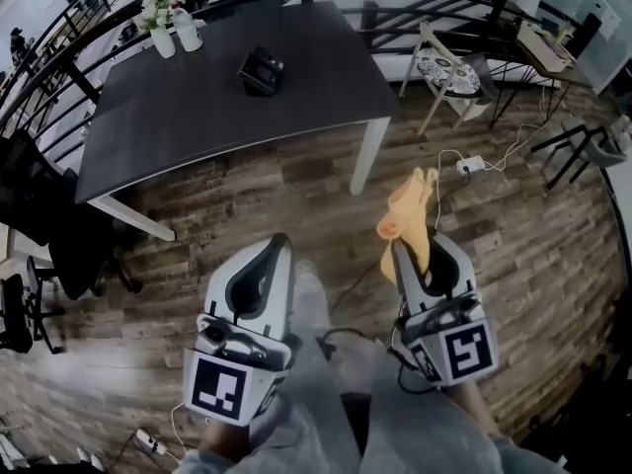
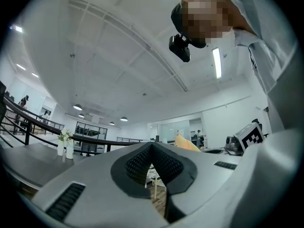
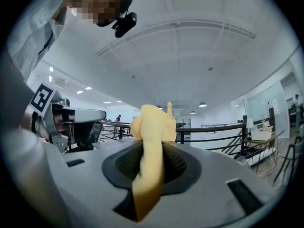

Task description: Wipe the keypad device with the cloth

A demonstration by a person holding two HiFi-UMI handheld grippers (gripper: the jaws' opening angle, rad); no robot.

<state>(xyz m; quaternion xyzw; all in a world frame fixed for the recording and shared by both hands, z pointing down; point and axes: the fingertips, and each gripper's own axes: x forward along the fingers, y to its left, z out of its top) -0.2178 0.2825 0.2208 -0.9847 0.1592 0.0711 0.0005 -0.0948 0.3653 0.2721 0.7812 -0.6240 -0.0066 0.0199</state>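
Note:
The black keypad device (image 1: 261, 70) lies on the dark table (image 1: 197, 117), towards its far side. Both grippers are held low over the wooden floor, well short of the table. My right gripper (image 1: 416, 248) is shut on a yellow cloth (image 1: 408, 215), which sticks out bunched beyond the jaws. In the right gripper view the cloth (image 3: 153, 127) fills the gap of that gripper (image 3: 154, 145). My left gripper (image 1: 278, 241) is shut with nothing in it, its jaws meeting in the left gripper view (image 2: 152, 148). The cloth (image 2: 186, 143) also shows there at the right.
A vase of flowers and white bottles (image 1: 170, 26) stand at the table's far left corner. A light chair (image 1: 446, 72) and a power strip with cable (image 1: 471, 164) are right of the table. Black office chairs (image 1: 30, 210) stand at the left, railings behind.

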